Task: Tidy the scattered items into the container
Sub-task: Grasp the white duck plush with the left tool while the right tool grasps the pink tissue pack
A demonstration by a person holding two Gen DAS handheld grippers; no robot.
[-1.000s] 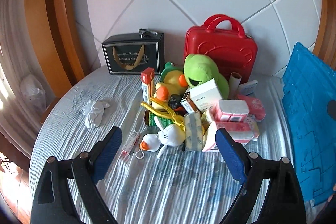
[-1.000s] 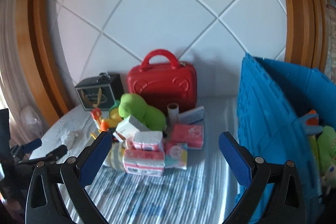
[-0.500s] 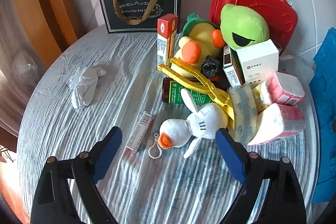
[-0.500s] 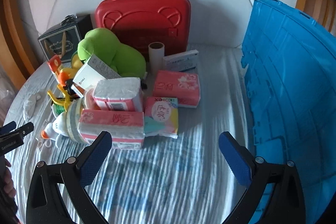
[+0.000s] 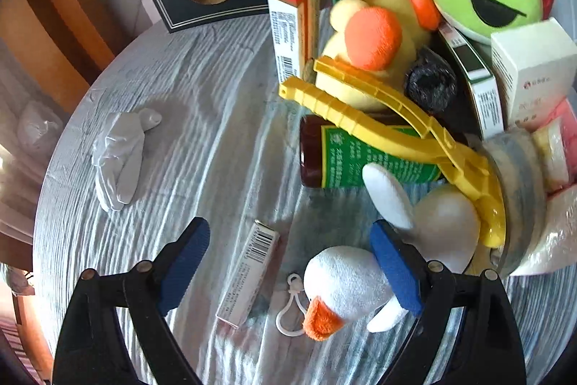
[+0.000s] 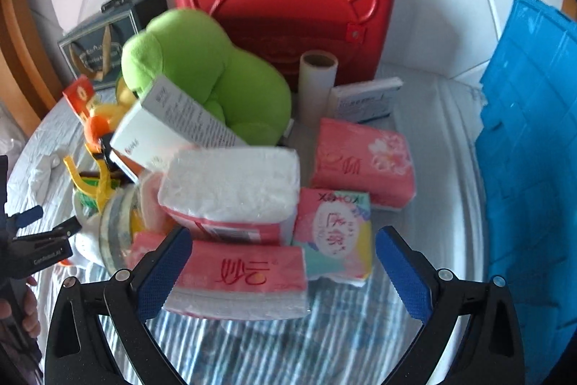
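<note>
Bench (image 6: 432, 139) crowded with clutter: blue container (image 6: 533, 147) stands at its right edge, ready to receive. Pink tissue pack (image 6: 245, 273) lies between the right claw (image 6: 285, 273), spread apart, seemingly its target. Left claw (image 5: 288, 262), also apart, brackets a white duck plush (image 5: 342, 284) and small carton (image 5: 249, 280).

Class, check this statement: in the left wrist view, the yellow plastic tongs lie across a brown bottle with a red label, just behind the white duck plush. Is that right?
Not quite. The left wrist view shows the yellow plastic tongs lying across a brown bottle whose label is green, not red. It does sit just behind the white duck plush.
</note>
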